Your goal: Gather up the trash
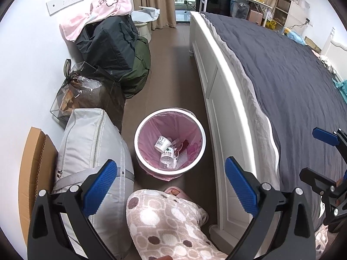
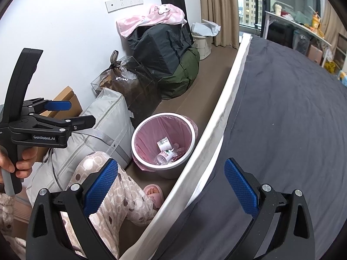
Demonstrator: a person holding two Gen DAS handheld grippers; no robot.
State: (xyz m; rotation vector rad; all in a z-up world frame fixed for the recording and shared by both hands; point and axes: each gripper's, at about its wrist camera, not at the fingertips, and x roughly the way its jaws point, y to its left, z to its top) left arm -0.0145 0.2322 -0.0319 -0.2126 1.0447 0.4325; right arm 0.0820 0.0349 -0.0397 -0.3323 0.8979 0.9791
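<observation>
Both claws hang spread and empty: the left gripper [image 1: 171,186] above the bin [image 1: 138,149], the right gripper [image 2: 171,186] over the bed's edge. Inside the bin's pink liner [image 1: 171,123] lie a paper cup [image 1: 162,144] and a plastic bottle [image 1: 168,158], so some collecting looks done. The bin stands on the brown floor [image 1: 169,71] between the bed frame [image 1: 219,91] and bags along the wall; no loose trash shows nearby.

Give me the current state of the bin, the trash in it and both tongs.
Trash bin: upright on the floor, pink liner fitted, no lid.
Paper cup: inside the bin, on its side.
Plastic bottle: inside the bin, lying down.
Left tongs: open, holding nothing.
Right tongs: open, holding nothing.
</observation>
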